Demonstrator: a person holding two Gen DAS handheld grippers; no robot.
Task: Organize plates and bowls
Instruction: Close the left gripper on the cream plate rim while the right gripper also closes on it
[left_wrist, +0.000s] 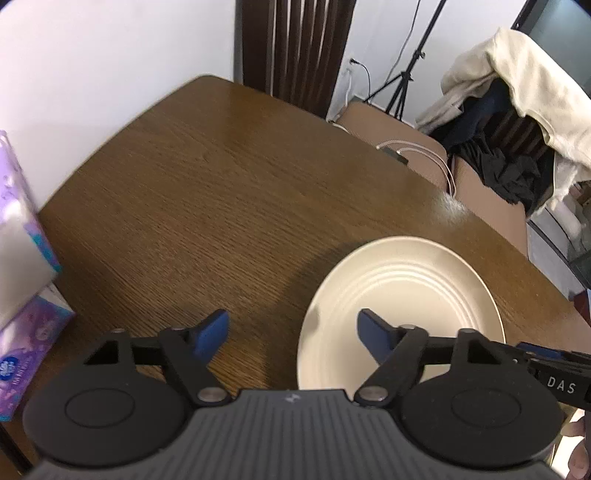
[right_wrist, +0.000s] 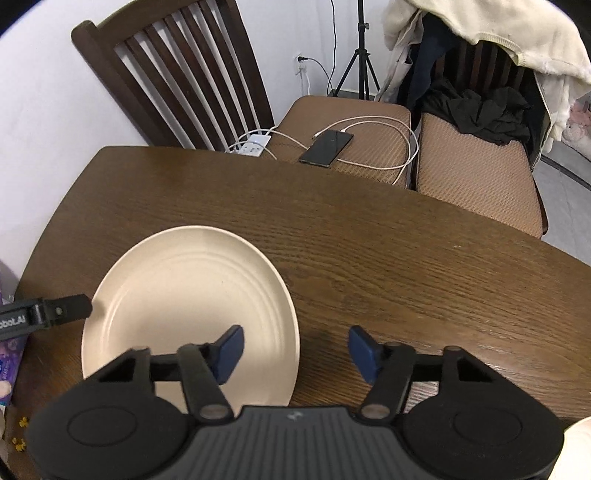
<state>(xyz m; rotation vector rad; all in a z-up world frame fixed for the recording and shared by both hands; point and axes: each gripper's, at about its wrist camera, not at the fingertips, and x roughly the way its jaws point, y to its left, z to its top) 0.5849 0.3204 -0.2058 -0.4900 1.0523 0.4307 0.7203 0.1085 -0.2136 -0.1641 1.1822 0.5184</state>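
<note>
A cream plate (left_wrist: 402, 306) with ridged rings lies flat on the brown wooden table (left_wrist: 221, 177); it also shows in the right wrist view (right_wrist: 184, 295). My left gripper (left_wrist: 291, 334) is open and empty, hovering above the plate's left rim. My right gripper (right_wrist: 295, 350) is open and empty, above the plate's right rim. The left gripper's finger (right_wrist: 62, 312) reaches to the plate's left edge in the right wrist view. A pale rounded edge (right_wrist: 580, 443) shows at the bottom right; I cannot tell what it is.
Purple tissue packs (left_wrist: 26, 295) stand at the table's left edge. Beyond the table are wooden chairs (right_wrist: 177, 74), one seat with a phone (right_wrist: 327, 147) and cables, another draped with clothes (right_wrist: 480, 110). A tripod (right_wrist: 360, 55) stands by the wall.
</note>
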